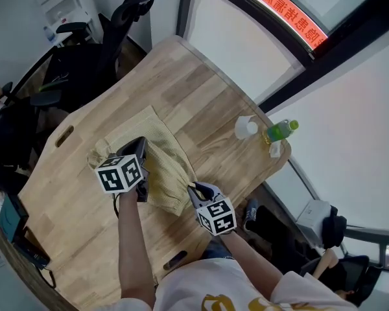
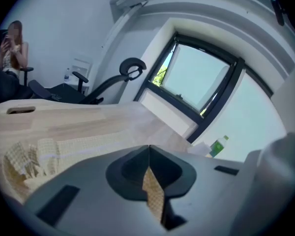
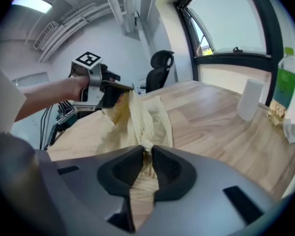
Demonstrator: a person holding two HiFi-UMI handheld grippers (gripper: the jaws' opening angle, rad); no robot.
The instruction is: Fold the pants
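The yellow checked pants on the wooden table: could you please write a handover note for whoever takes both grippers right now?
Left gripper: shut on a fold of the yellow checked fabric pants.
Right gripper: shut on another bunch of them.
Pants: partly lifted between the grippers, the rest lying on the light wooden table, apart from the green plastic bottle and white cup.
Done: both grips taken.
Left: lay the held fabric over, flatten, release.
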